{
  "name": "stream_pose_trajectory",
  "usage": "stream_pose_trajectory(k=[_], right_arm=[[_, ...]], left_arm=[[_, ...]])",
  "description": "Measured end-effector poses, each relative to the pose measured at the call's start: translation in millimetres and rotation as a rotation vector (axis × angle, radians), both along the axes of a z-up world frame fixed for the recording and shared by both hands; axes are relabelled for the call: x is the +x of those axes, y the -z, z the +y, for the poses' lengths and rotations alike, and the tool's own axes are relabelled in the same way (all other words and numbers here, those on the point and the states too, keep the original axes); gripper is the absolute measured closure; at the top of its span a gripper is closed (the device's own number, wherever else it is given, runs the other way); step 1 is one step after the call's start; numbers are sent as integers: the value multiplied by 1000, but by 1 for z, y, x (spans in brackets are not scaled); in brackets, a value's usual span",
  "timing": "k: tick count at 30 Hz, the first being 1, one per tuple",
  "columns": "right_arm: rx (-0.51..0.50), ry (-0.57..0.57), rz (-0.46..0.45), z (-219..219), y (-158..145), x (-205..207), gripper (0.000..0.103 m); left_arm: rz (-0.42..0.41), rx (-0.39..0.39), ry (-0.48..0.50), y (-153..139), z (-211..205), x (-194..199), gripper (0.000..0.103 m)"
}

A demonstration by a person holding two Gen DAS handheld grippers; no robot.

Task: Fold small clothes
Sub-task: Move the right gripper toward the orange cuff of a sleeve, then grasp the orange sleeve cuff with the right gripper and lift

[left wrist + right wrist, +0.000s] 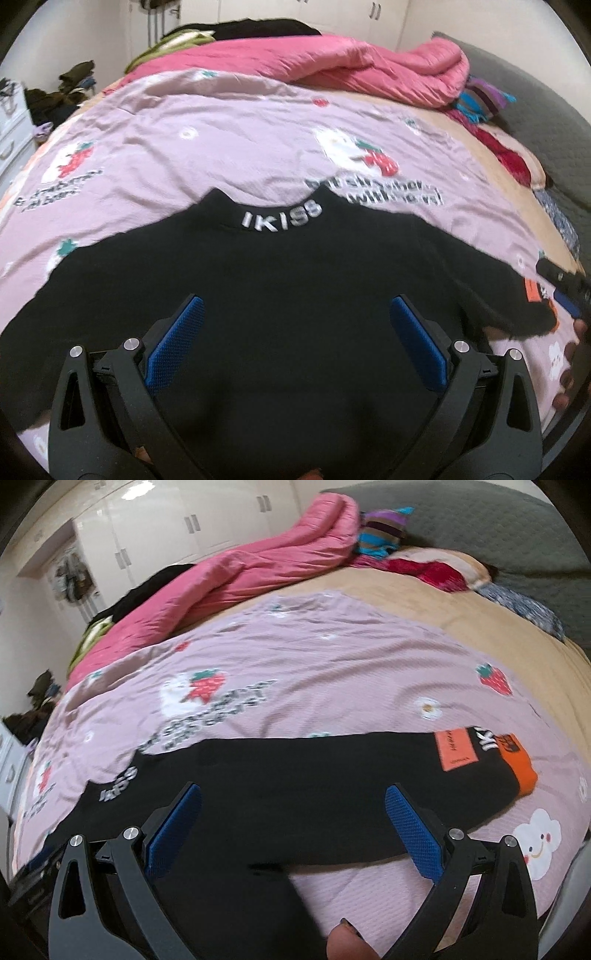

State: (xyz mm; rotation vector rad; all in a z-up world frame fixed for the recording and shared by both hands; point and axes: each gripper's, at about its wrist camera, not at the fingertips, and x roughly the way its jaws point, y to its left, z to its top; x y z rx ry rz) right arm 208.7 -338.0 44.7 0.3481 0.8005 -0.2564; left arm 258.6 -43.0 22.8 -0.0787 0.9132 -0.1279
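Observation:
A black long-sleeved top (295, 295) with white "IKISS" lettering on its collar (280, 218) lies flat on the pink printed bedsheet (221, 147). My left gripper (295, 325) hovers open over the top's body, empty. In the right wrist view the top (295, 786) has its right sleeve stretched out sideways, ending in an orange cuff (524, 775) with an orange patch (458, 751). My right gripper (293, 812) is open over that sleeve near the shoulder, holding nothing. The right gripper also shows at the right edge of the left wrist view (565, 291).
A rolled pink quilt (351, 62) lies along the far side of the bed, with dark clothes (258, 27) behind it. Striped and red garments (391, 535) sit near the grey headboard (498, 528). White wardrobes (166, 535) stand beyond. A drawer unit (11, 136) is at left.

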Motion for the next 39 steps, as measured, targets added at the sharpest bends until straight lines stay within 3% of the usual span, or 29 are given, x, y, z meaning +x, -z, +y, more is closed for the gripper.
stream_pose_trajectory(k=[14,18,27,28,30,31,32,33,39], right_arm=[[90,360,80,-101,47,-27,4],[174,459,85,-126,60,-37,4],[290,499,81,-169,87,-20,5],[310,507,65,-174,89,-17,8],[312,546,53,-181,90,-16,43],[311,553,46,-182,90,-16,51],[324,548,24,-183,90,-18,69],[343,535,3,-183,89,-19,78],[358,367,-189,-157,54,-18,83]], left_arm=[[15,33,44,28,-7,8,8],[16,34,41,31,-7,11,8],[31,-16,-19,29,19,19,8],[26,-24,-27,27,23,19,8],[16,-32,-45,22,32,20,8],[13,-36,-51,21,34,20,8],[13,-43,-59,19,37,20,8],[13,-49,-65,18,40,20,8],[15,-104,-99,8,58,18,8]])
